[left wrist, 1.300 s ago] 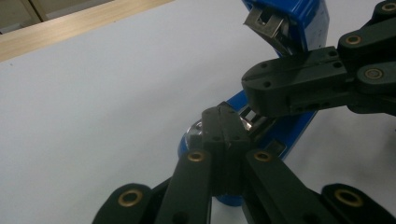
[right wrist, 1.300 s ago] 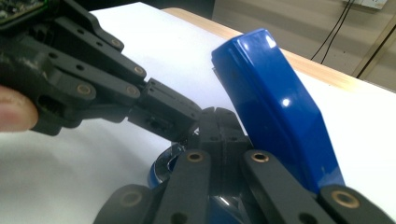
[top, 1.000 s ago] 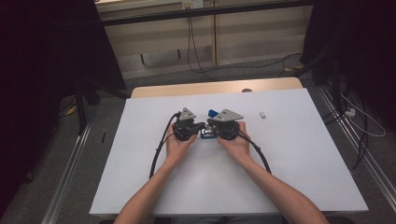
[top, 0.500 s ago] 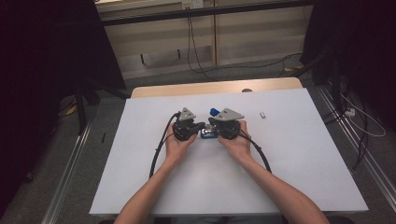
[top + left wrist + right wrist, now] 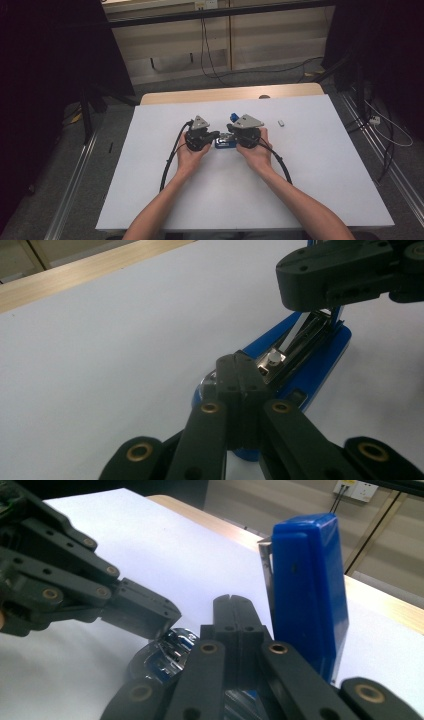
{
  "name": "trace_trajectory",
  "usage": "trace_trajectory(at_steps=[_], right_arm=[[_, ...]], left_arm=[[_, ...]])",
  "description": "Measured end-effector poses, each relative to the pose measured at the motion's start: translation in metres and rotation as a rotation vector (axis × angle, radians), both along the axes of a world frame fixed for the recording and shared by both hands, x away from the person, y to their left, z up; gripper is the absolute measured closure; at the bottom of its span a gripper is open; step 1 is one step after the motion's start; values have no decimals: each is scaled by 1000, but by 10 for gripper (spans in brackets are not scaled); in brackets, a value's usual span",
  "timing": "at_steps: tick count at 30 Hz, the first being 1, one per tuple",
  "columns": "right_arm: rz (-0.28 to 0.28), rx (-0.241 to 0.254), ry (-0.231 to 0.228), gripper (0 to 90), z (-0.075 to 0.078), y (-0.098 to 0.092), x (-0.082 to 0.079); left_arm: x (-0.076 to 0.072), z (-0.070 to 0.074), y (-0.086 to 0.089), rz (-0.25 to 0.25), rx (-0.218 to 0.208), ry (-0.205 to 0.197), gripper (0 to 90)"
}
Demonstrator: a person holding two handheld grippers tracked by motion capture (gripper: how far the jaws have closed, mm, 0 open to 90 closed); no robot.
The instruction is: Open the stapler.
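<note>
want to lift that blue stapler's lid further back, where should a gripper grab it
Probably the free upper end of the stapler's blue lid, fingers on its two long side edges, coming from above. The lid stands nearly upright over the base, so that end is clear, while both closed grippers crowd the base.

Stapler (image 5: pixel 224 143) on table (image 5: pixel 325 165), between tongs

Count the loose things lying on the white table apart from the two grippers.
2: a blue stapler with its lid swung open at the centre between the grippers, and a small pale object farther right.
</note>
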State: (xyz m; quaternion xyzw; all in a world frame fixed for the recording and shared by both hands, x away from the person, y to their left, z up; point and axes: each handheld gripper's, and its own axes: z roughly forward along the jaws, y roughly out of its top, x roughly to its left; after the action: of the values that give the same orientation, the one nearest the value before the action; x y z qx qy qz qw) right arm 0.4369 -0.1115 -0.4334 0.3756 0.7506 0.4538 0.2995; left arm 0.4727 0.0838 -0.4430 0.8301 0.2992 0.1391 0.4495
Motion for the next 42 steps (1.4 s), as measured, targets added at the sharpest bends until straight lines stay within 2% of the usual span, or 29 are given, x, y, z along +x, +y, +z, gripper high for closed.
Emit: trace_trajectory(at_steps=[6,8,18,30,42], right_arm=[[-26,-18,-5,900,4,-6,-1],[-31,1,4,900,5,-8,0],[-60,3,-17,900,11,-16,-1],[-63,21,-5,900,12,-21,-2],[-93,28,-8,900,15,-33,-2]], left_arm=[[0,0,0,-2,-1,-3,900],[0,-1,1,-2,-2,-3,900],[0,-1,1,-3,-3,-2,900],[0,-1,1,-6,-3,-5,900],[0,-1,1,-7,-6,-5,900]])
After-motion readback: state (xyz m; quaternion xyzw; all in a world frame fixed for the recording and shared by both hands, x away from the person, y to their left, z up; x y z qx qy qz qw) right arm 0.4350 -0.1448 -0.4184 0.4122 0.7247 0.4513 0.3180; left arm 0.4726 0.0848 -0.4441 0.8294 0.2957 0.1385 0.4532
